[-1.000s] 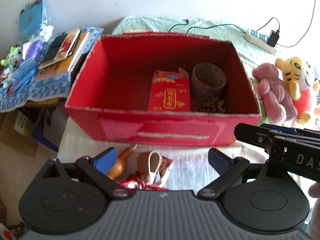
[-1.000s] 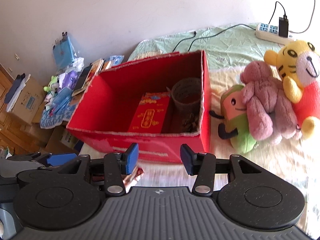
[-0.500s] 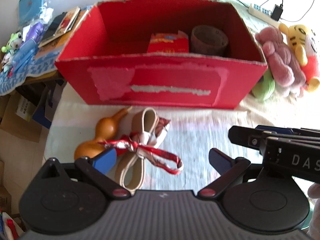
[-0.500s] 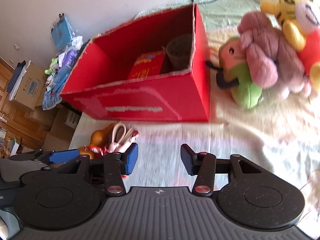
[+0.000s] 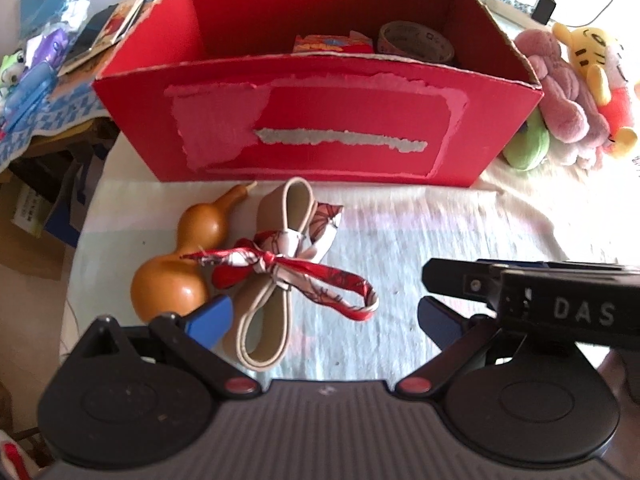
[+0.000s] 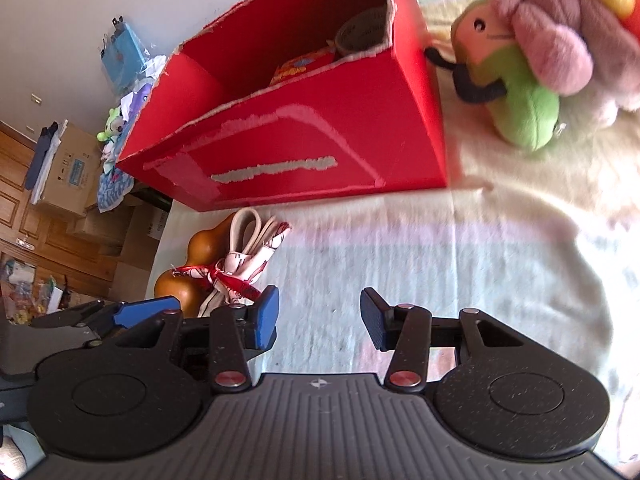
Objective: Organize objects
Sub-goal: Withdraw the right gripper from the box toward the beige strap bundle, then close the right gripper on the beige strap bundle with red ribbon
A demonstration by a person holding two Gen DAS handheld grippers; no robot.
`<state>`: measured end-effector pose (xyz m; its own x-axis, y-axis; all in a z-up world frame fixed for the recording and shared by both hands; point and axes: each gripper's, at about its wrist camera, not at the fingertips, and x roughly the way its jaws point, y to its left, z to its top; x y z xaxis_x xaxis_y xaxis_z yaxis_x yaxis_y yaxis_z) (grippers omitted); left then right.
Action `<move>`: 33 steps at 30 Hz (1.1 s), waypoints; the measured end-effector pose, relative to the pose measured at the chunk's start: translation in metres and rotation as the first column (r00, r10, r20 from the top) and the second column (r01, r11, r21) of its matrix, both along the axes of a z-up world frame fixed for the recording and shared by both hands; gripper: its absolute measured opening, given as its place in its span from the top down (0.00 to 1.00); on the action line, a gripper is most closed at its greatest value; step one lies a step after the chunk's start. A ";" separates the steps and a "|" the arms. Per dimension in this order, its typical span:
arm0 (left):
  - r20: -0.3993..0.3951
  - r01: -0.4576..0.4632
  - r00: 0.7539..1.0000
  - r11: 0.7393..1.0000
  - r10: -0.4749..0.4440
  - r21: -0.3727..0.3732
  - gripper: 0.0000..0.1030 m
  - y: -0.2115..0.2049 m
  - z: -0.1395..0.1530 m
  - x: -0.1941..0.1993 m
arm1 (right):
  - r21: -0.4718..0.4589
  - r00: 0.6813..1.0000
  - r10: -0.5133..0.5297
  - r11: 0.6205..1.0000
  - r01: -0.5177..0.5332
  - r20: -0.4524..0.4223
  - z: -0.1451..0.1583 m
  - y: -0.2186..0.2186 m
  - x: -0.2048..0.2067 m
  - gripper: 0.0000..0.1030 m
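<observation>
A red cardboard box (image 5: 312,120) (image 6: 304,148) stands open on the pale cloth; inside show a red packet (image 5: 332,44) and a brown woven cup (image 5: 416,40). In front of it lie a brown gourd (image 5: 180,264) (image 6: 176,284) and a beige folded strap tied with a red patterned ribbon (image 5: 280,264) (image 6: 236,268). My left gripper (image 5: 324,320) hangs open just short of the strap, its left finger near the gourd. My right gripper (image 6: 318,316) is open over bare cloth, to the right of the strap, nothing between its fingers.
Plush toys, pink (image 5: 560,88) (image 6: 560,36), green (image 6: 516,96) and a yellow tiger (image 5: 600,68), sit right of the box. A cluttered side table (image 5: 48,64) with books stands left. Cardboard boxes (image 6: 68,168) sit on the floor beyond the bed edge.
Both grippers have pulled back and dipped downward from the box, so the gourd and the ribboned strap have come into full view. Neither took hold of anything.
</observation>
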<state>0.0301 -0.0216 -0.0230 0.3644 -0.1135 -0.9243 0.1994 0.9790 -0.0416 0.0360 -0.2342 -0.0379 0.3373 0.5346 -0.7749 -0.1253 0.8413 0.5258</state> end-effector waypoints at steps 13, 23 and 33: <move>-0.020 0.020 1.000 0.986 -0.024 -0.166 0.06 0.038 -0.020 -0.006 | 0.128 0.998 -0.002 0.992 0.011 -0.065 -0.030 0.003 0.002 0.59; 0.003 0.063 0.998 0.976 -0.063 -0.211 0.06 0.043 -0.027 0.005 | 0.243 0.998 0.016 0.970 -0.001 -0.060 -0.033 0.015 0.013 0.59; -0.002 0.030 1.000 0.976 -0.031 -0.215 0.08 0.049 -0.040 0.017 | 0.297 0.994 0.066 0.954 -0.039 -0.084 -0.037 0.035 0.023 0.59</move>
<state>0.0472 0.0270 -0.0634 0.3532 -0.3209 -0.8788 0.2282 0.9405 -0.2517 0.0586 -0.1992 -0.0745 0.2372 0.7585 -0.6070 -0.1044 0.6411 0.7603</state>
